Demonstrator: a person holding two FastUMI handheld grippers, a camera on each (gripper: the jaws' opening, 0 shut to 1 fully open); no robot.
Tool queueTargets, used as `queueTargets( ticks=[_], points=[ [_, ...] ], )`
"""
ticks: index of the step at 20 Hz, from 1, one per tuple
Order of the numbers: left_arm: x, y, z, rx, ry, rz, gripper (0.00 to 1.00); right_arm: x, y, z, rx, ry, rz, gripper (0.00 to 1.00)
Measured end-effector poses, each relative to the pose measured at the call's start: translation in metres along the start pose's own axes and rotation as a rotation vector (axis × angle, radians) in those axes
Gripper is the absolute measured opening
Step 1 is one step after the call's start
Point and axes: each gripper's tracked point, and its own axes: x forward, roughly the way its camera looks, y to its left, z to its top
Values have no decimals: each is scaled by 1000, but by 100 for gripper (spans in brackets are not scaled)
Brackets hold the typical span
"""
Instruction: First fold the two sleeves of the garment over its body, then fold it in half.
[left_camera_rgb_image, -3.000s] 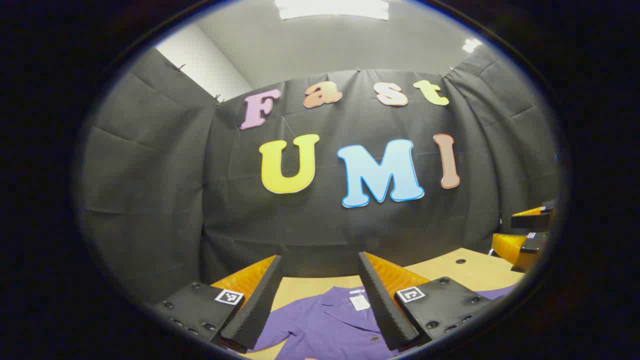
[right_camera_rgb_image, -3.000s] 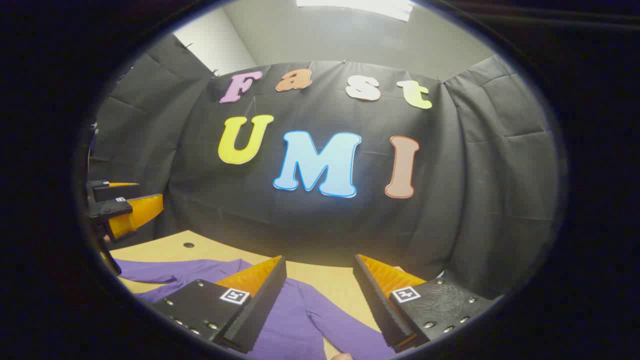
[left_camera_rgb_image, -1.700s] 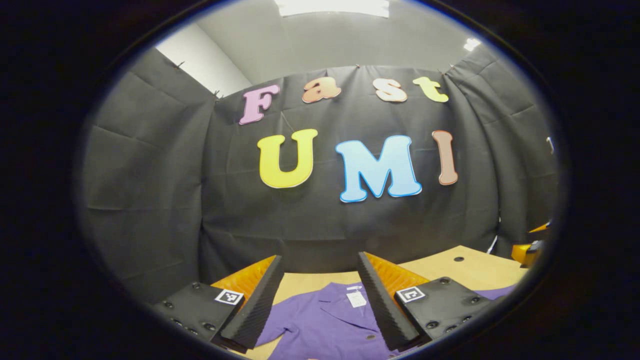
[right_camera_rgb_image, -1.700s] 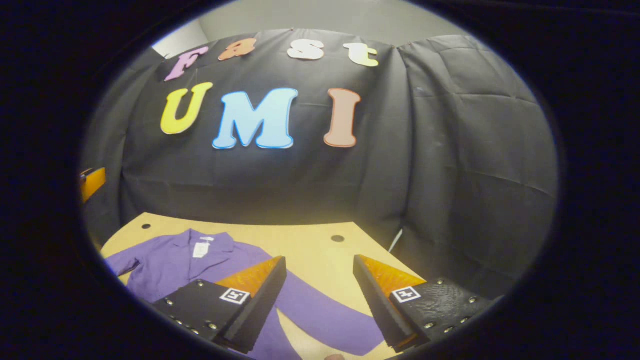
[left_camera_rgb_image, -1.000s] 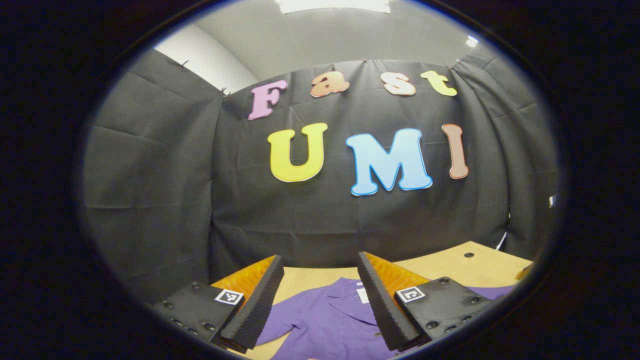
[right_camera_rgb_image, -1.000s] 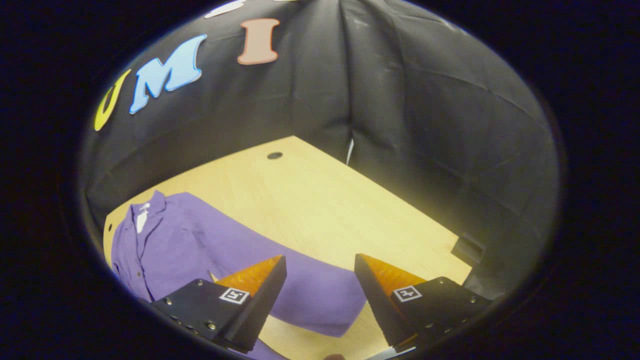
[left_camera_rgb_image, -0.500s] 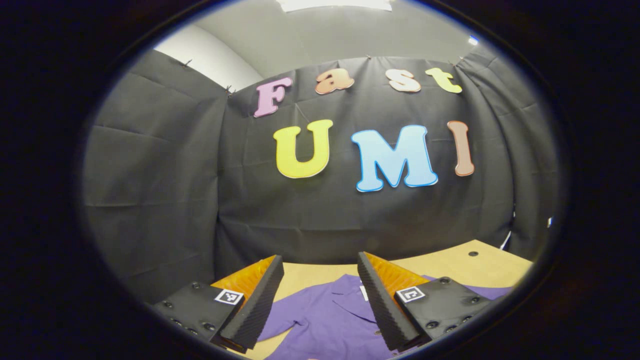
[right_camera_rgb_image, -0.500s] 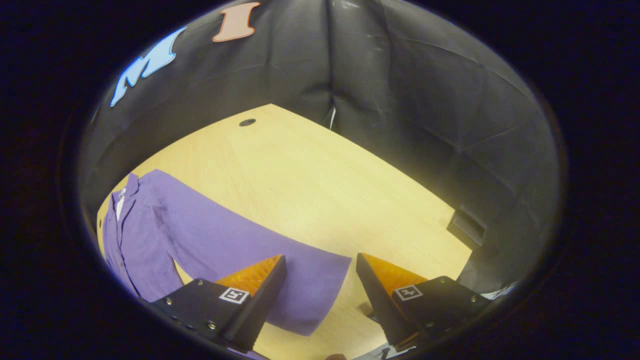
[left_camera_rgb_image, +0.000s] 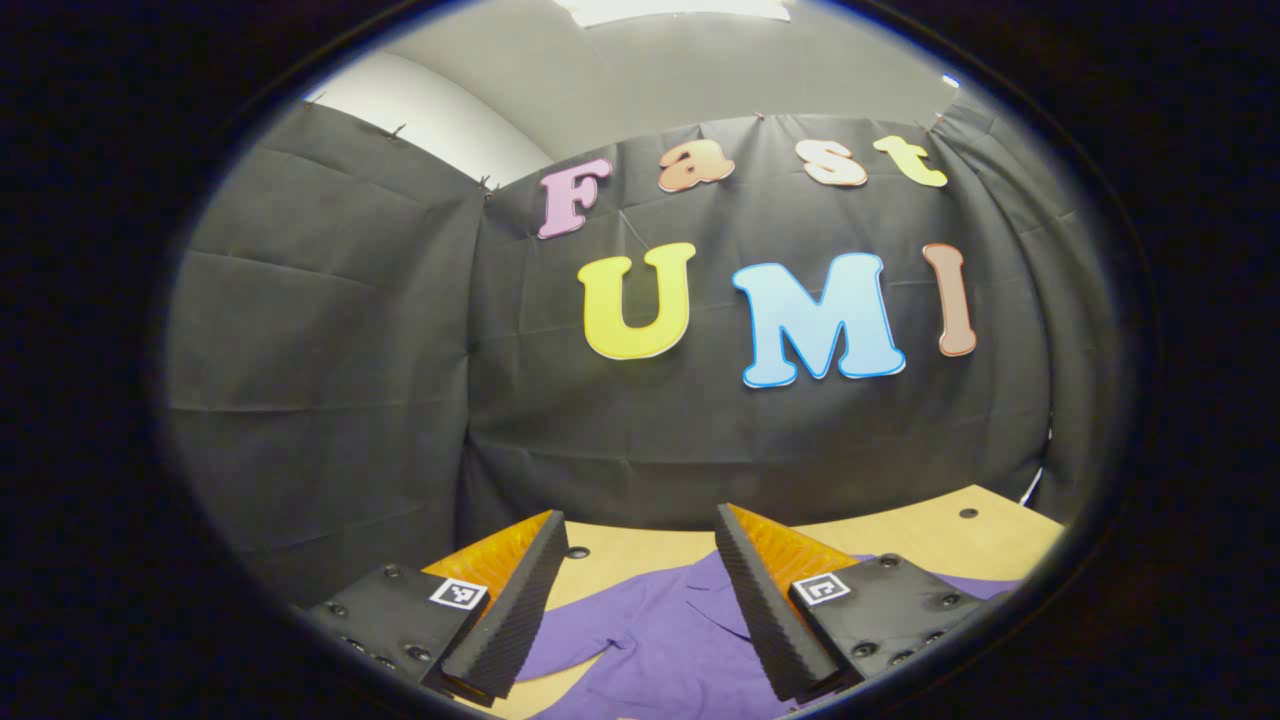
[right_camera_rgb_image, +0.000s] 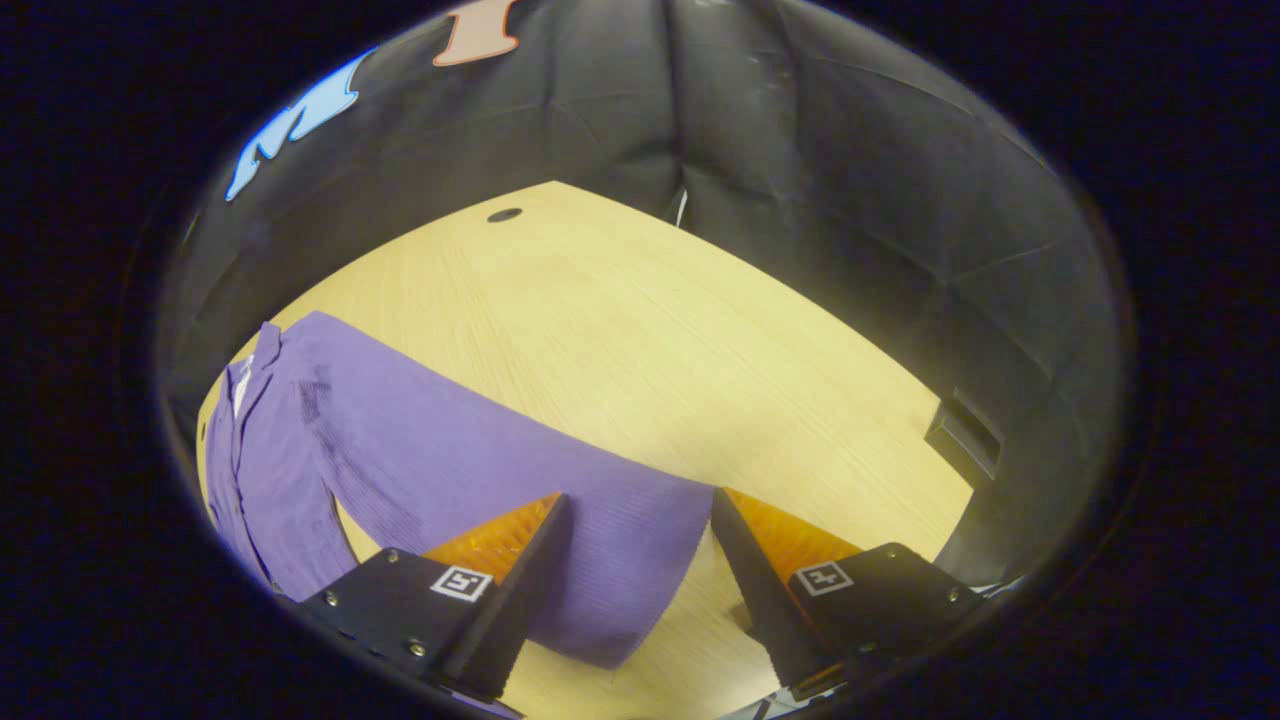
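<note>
A purple long-sleeved shirt (right_camera_rgb_image: 290, 440) lies flat on the tan table (right_camera_rgb_image: 650, 330), collar and white label at the far left. One long sleeve (right_camera_rgb_image: 480, 460) runs out from it, and its cuff end (right_camera_rgb_image: 640, 570) lies between the spread fingers of my right gripper (right_camera_rgb_image: 637, 510), which is open and tilted down just above it. In the left gripper view the shirt's collar area (left_camera_rgb_image: 660, 630) lies below my left gripper (left_camera_rgb_image: 638, 530), which is open and holds nothing.
The table has small round holes (right_camera_rgb_image: 504, 214) near its far edge (left_camera_rgb_image: 967, 513). A dark box-like thing (right_camera_rgb_image: 965, 435) sits at the table's right edge. Black cloth walls close in behind and to the right.
The right gripper has swung right and tipped down from facing the wall to the sleeve's cuff, which now lies between its fingers. The left gripper has only drifted slightly sideways.
</note>
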Motion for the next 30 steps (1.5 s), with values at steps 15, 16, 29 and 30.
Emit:
queueTargets(
  ticks=[15,16,29,30],
  points=[
    [-7,61,4,4,-29,-52,95,-9,37,17,-2,-59,29,2],
    [-8,65,3,1,-30,-51,94,-16,41,26,-1,-84,41,2],
    [-5,126,-31,-46,14,-6,94,-181,206,146,-76,-432,444,1],
    [-6,135,-36,-51,22,5,94,-192,222,148,-102,-448,476,1]
  ],
)
